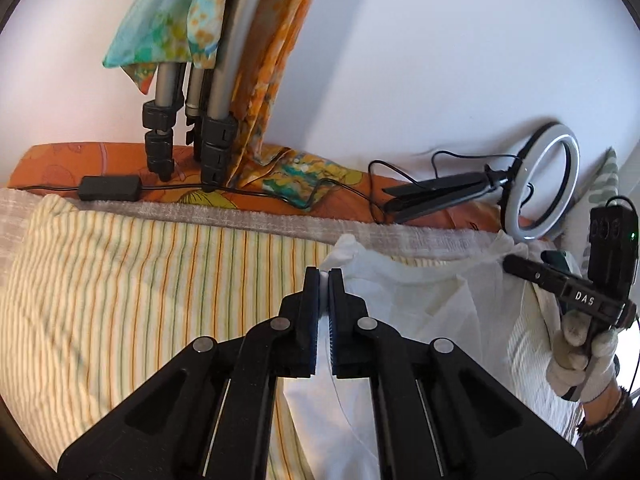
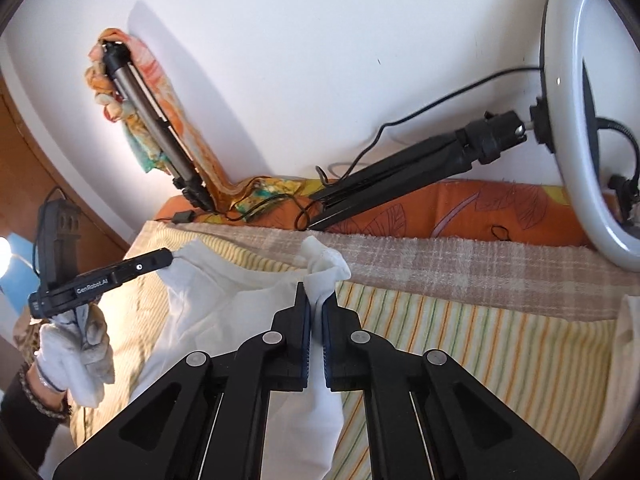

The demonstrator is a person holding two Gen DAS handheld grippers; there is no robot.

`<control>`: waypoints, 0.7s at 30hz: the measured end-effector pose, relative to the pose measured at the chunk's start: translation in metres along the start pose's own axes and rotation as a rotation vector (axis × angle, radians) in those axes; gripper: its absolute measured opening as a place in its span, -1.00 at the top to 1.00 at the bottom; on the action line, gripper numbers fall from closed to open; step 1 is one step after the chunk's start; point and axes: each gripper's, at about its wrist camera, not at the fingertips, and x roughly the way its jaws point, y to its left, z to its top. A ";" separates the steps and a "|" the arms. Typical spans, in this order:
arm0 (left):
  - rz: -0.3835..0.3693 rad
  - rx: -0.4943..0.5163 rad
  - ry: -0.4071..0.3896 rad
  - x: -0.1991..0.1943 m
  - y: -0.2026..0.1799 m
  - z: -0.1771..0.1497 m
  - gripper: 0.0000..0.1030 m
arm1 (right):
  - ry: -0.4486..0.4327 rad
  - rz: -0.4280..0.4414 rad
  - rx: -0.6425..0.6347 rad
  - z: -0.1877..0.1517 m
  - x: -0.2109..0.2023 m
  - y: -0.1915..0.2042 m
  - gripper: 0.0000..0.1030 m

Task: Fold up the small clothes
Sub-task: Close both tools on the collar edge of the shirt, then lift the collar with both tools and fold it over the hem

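A small white garment [image 1: 424, 296] hangs stretched between my two grippers above a striped sheet [image 1: 120, 272]. My left gripper [image 1: 324, 276] is shut on one upper corner of it, white cloth pinched between the pads and bunched just past the tips. My right gripper [image 2: 316, 292] is shut on the other corner of the garment [image 2: 224, 312], with a knot of fabric sticking up beyond the fingertips. Each gripper shows in the other's view, held by a gloved hand [image 1: 580, 356]: the right gripper [image 1: 510, 264] at the far right, the left gripper [image 2: 170, 258] at the left.
A ring light [image 1: 540, 184] on a folded black tripod [image 2: 400, 176] lies along the orange bed edge [image 2: 460, 212]. A second tripod [image 1: 168, 120] draped with a colourful scarf [image 1: 168, 12] leans against the white wall. Cables and a black adapter [image 1: 108, 188] trail nearby.
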 end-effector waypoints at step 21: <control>-0.030 0.180 -0.067 -0.154 -0.051 -0.131 0.97 | 0.014 0.086 -0.202 -0.121 -0.141 0.100 0.93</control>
